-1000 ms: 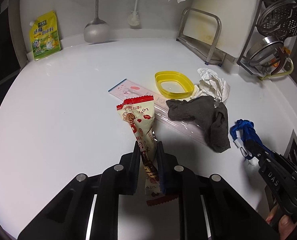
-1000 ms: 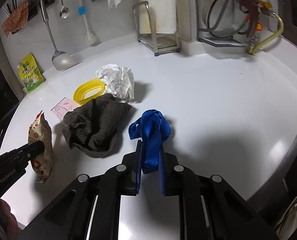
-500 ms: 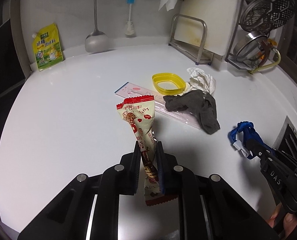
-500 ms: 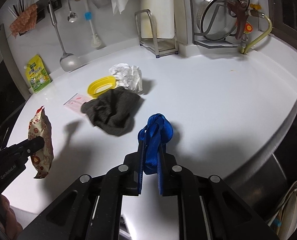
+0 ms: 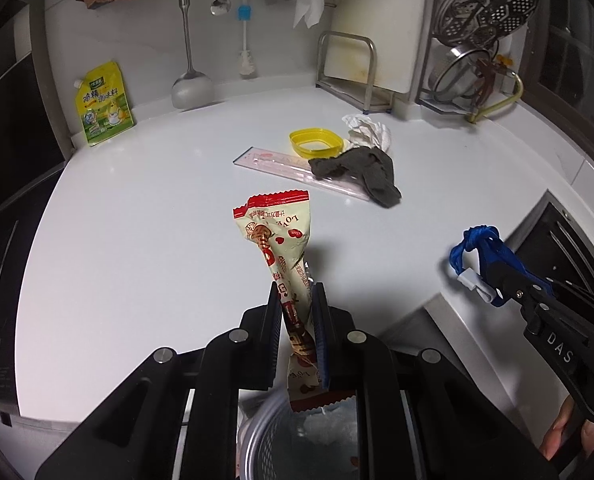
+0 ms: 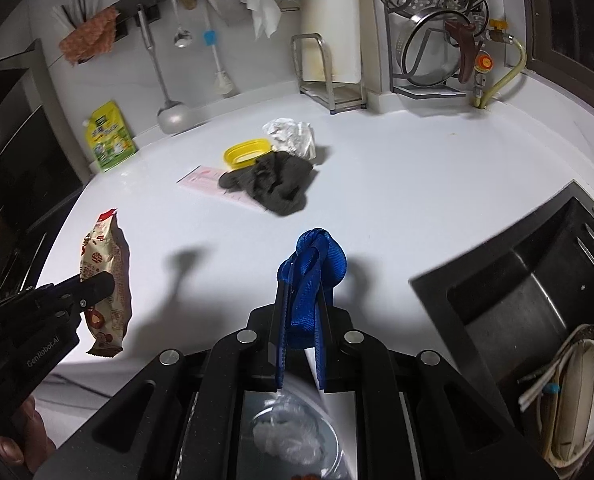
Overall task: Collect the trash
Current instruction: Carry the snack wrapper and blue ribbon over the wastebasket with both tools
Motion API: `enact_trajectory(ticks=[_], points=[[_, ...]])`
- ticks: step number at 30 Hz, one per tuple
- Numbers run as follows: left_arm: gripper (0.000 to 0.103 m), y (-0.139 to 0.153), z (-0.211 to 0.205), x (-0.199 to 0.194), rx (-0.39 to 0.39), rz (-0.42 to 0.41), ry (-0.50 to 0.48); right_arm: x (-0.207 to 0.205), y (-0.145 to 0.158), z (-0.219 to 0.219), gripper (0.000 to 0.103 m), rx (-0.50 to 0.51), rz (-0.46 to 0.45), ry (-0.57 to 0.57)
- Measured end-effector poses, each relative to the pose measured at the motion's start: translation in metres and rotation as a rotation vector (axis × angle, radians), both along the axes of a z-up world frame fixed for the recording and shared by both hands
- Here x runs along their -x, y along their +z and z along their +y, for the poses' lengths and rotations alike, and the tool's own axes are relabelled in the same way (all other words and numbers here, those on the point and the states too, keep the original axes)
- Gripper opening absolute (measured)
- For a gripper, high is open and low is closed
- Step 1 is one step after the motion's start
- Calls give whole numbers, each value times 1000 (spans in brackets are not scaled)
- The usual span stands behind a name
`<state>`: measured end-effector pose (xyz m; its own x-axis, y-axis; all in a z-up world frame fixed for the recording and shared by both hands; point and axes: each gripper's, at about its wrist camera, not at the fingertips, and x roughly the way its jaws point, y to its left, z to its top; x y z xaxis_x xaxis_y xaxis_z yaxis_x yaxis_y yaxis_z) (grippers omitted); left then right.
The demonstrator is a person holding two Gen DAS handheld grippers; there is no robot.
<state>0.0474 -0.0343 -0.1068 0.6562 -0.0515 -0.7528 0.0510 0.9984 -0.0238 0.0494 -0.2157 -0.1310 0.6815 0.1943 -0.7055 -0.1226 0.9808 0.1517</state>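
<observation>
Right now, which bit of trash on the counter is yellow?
The yellow plastic ring, beside the crumpled white paper. The dark grey cloth and pink sheet aren't yellow.

Black left gripper (image 5: pixel 297 320) with silver screws, blue-edged fingers (image 5: pixel 321 344).

Dim overhead light leaves soft shadows on the white countertop (image 6: pixel 397 184), whose far edge bows with fisheye distortion toward dark, vignetted corners.
</observation>
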Motion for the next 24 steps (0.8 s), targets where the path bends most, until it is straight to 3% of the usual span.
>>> enact_trajectory(ticks=[13,24], points=[[16,6,-7,79,-5,43,-26,80,3,5,11,-33,58,40],[16,-17,-5,106,-15,132,-32,111,-12,2,11,-23,124,65]])
